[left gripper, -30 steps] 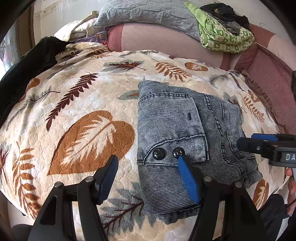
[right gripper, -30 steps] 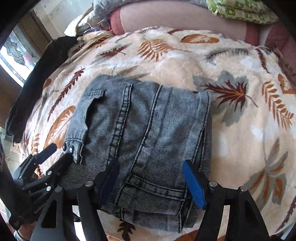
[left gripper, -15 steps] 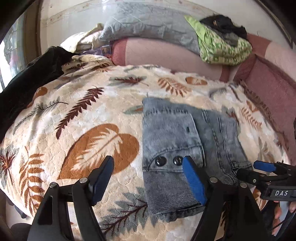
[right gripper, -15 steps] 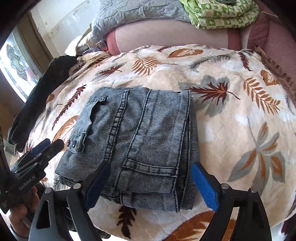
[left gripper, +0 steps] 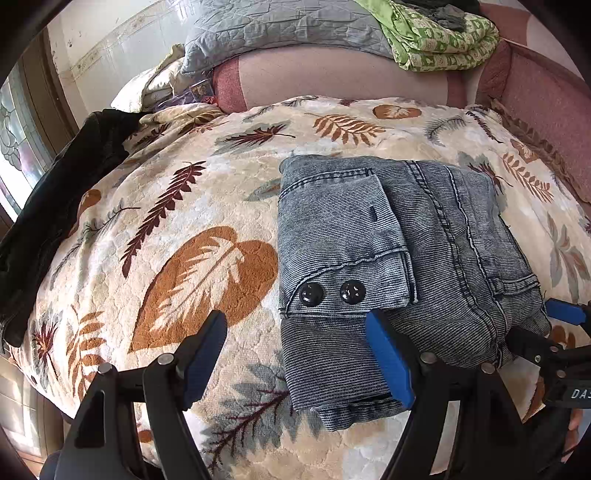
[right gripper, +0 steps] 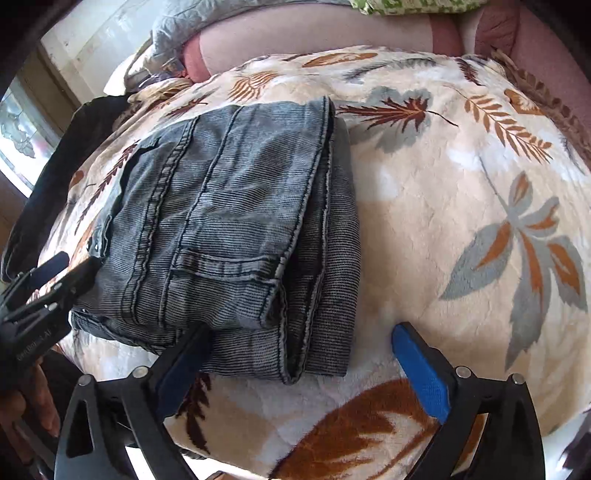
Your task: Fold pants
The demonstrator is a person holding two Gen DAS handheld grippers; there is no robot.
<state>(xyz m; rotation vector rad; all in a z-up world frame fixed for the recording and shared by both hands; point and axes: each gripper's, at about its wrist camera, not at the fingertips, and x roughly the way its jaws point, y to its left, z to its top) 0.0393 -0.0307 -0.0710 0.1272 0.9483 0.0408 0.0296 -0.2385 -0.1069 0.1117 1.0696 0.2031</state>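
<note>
The grey-blue denim pants (left gripper: pixel 399 266) lie folded into a compact stack on the leaf-patterned blanket (left gripper: pixel 184 229); two black buttons (left gripper: pixel 328 293) face me. They also show in the right wrist view (right gripper: pixel 236 229). My left gripper (left gripper: pixel 299 354) is open and empty, hovering over the stack's near left corner. My right gripper (right gripper: pixel 295 362) is open and empty, just in front of the stack's near right corner. The right gripper also shows at the right edge of the left wrist view (left gripper: pixel 546 332), and the left gripper at the left edge of the right wrist view (right gripper: pixel 55 273).
The blanket covers a bed or sofa with a pink backrest (left gripper: pixel 332 77). A grey quilt (left gripper: pixel 280 33) and a green patterned cloth (left gripper: pixel 439 37) lie on top of it. A black garment (left gripper: pixel 55 199) lies along the left edge, by a window (left gripper: pixel 14 125).
Both grippers stayed open and empty while the views shifted. The right gripper moved rightward, from astride the stack's near edge to its near right corner. The pants have not moved.
</note>
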